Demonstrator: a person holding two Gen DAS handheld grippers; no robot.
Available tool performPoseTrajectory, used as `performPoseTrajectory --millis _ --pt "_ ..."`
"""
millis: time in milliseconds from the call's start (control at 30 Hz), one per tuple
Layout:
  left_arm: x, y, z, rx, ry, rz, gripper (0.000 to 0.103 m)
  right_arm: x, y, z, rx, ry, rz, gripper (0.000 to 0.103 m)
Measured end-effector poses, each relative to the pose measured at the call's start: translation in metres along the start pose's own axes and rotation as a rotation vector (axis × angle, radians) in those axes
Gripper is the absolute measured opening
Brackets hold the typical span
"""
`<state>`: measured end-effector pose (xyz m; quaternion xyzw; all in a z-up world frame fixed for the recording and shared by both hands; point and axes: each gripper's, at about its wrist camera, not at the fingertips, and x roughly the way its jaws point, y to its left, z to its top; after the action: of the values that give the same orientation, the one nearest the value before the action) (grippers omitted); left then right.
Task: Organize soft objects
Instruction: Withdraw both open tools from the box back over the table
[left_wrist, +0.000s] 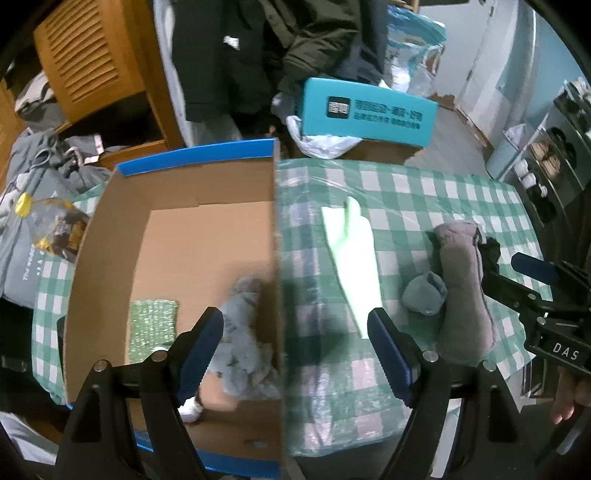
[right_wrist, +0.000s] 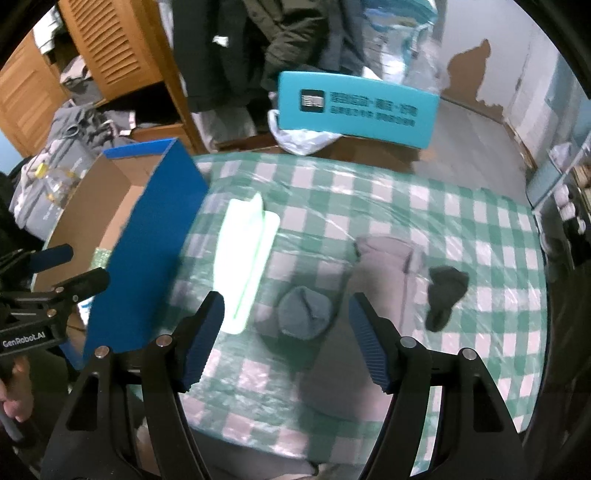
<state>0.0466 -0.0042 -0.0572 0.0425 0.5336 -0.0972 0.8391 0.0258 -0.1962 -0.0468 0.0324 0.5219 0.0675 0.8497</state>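
Rolled grey sock: light, soft, compressible; pinch across its middle; right gripper and left gripper both wide open, empty

A worktop under a green-and-white checked plastic cloth fills the foreground. Behind it at the left stands an orange-brown wooden cabinet with louvred doors; dark coats hang beside it. A teal rectangular box with dark print stands behind the worktop. The pale blue wall shows peeled patches above a grey floor.
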Motion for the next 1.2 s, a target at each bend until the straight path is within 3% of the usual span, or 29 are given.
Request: performPoseTrajectory --millis 667,967,1200 --pt "0.046 -0.080 0.016 0.118 0.076 -0.056 0.082 0.008 -0.105 -0.011 0.159 0.023 -0.147 0.070" --pt "0.075 -0.108 0.027 0.150 0.120 -0.084 0.086 0.039 -0.152 -0.005 0.230 0.085 -0.199 0.070" --pt "0.094 -0.124 0.028 0.182 0.152 -0.095 0.086 0.068 -0.163 -0.003 0.233 0.124 -0.210 0.070"
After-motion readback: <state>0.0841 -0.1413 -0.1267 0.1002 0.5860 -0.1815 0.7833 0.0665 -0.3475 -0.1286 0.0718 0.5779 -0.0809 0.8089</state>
